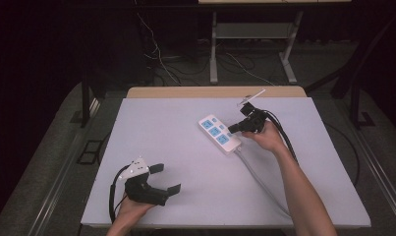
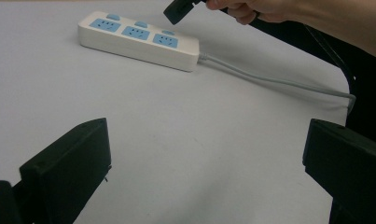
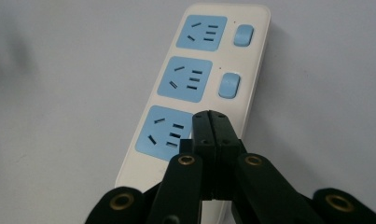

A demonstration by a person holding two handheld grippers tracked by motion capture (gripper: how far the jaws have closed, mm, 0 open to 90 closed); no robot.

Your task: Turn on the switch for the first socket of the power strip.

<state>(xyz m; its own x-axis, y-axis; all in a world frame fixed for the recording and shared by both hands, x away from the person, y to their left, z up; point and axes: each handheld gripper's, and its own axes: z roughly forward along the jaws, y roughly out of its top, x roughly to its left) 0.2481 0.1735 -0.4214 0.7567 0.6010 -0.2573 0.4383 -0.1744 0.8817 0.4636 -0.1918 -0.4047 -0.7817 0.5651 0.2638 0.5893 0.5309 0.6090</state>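
The left tongs are held wide open and empty at the near left of the tabletop, well apart from the power strip. The strip lies right of centre, its long axis running far-left to near-right. The right tongs, pressed shut and empty, are poised just over its nearest switch.

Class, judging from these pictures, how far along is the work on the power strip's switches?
Done: the right tongs are shut and poised over the power strip, at the switch nearest its cable. In hand: that switch, hidden behind the tips; contact cannot be told. Left: the other two switches. The left tongs wait open, apart.
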